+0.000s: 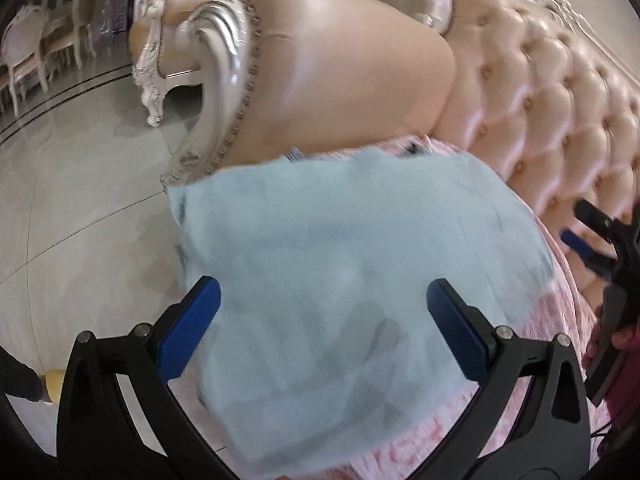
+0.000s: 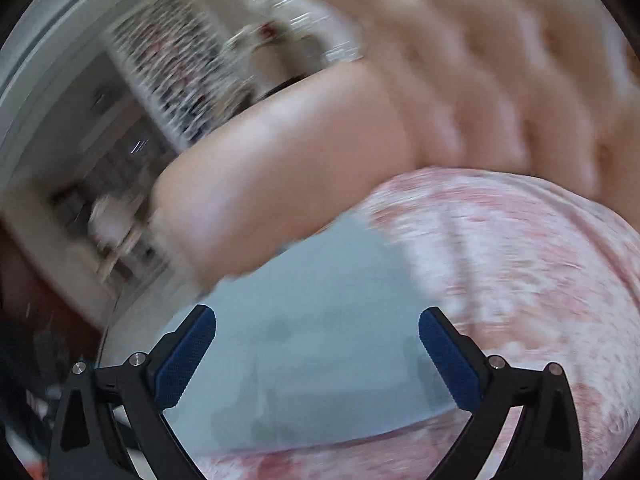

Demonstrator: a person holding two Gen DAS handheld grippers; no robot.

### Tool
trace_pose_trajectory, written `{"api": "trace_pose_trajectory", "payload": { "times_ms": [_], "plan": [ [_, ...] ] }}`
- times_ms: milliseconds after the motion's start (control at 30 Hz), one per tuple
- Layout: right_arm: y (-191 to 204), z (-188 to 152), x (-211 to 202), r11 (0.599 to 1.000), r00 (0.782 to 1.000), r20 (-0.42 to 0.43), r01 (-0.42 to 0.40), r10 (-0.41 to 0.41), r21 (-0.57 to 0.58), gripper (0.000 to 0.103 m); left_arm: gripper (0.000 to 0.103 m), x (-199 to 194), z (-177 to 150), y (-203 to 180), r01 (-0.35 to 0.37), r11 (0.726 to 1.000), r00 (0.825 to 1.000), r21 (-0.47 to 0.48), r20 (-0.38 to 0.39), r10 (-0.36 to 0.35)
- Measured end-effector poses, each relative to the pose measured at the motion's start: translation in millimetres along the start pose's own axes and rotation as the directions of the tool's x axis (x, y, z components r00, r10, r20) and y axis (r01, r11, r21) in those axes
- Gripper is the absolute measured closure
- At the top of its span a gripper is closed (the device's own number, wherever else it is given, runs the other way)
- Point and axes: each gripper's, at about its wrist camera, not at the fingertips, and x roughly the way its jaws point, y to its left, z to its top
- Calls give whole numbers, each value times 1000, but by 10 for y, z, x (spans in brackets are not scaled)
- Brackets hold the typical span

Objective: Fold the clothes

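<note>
A light blue garment [image 1: 340, 264] lies folded flat on a pink patterned cover [image 1: 532, 320] over the sofa seat. My left gripper [image 1: 322, 320] hovers just above the garment's near part, jaws wide open and empty. In the right wrist view the same blue garment [image 2: 320, 344] lies on the pink cover [image 2: 520, 272], and my right gripper [image 2: 318, 352] is open and empty above it. That view is motion-blurred. The right gripper also shows at the right edge of the left wrist view [image 1: 592, 236], beside the garment.
A peach leather sofa armrest [image 1: 340, 80] with silver carved trim [image 1: 216, 80] rises behind the garment. The tufted backrest [image 1: 560, 100] runs along the right. A glossy tiled floor [image 1: 80, 208] lies to the left, with dining chairs [image 1: 28, 52] far off.
</note>
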Motion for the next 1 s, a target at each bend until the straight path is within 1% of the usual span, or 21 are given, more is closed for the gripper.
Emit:
{"api": "trace_pose_trajectory", "payload": {
  "times_ms": [33,100,167,233,267,367,400,433,467,533,567,600,633,700,733,867,900,967,1000],
  "plan": [
    [93,-45,49,999,999,-35,-11,9,-47,0,0,11,-20,-4,1,1000,1000,3,-6,-1],
    [200,-175,197,992,994,-112,4,-18,-125,0,0,32,-60,-12,2,1000,1000,9,-18,-1],
    [112,-322,342,978,973,-182,110,-142,-176,0,0,53,-100,-21,3,1000,1000,14,-30,-2],
    [-58,-422,383,967,958,-206,160,-200,-197,0,0,74,-140,-29,4,1000,999,20,-42,-3],
    [-85,-430,345,970,963,-195,147,-185,-194,0,0,84,-160,-33,5,1000,999,23,-48,-4],
    [-51,-349,303,963,958,-179,192,-226,-188,0,0,116,-220,-45,7,999,998,31,-65,-5],
    [2,-292,258,962,962,-151,197,-227,-189,0,0,110,-207,-51,7,999,998,35,-62,-5],
    [76,-229,206,964,971,-116,182,-207,-195,0,0,100,-185,-57,8,999,998,39,-57,-6],
    [158,-176,169,963,978,-87,169,-190,-208,0,0,91,-164,-62,9,999,999,44,-51,-6],
    [378,-158,230,946,980,-81,154,-184,-284,0,0,71,-122,-74,10,999,999,52,-40,-8],
    [453,-195,350,923,970,-117,162,-215,-350,0,0,62,-101,-80,10,998,999,56,-35,-8],
    [482,-264,502,896,952,-166,173,-259,-410,0,0,52,-80,-86,11,998,1000,60,-30,-9],
    [461,-324,609,881,937,-199,178,-288,-438,0,0,42,-58,-92,11,998,1000,64,-24,-10],
    [315,-429,704,892,928,-241,164,-284,-420,0,0,23,-16,-103,12,997,1000,72,-14,-11],
    [246,-388,668,913,936,-240,156,-259,-378,0,0,13,5,-109,13,997,1000,77,-8,-12],
    [267,-217,565,913,942,-210,172,-262,-370,0,0,-26,90,-132,14,996,1000,93,13,-16],
    [328,-139,575,906,948,-193,164,-254,-390,0,0,-35,111,-138,15,995,1000,97,19,-16],
    [463,58,672,899,960,-161,146,-230,-414,0,0,12,216,-159,23,994,1000,103,14,-25],
    [489,145,815,900,958,-167,146,-232,-411,0,0,134,321,-155,24,995,1000,93,-11,-23]
  ]
}}
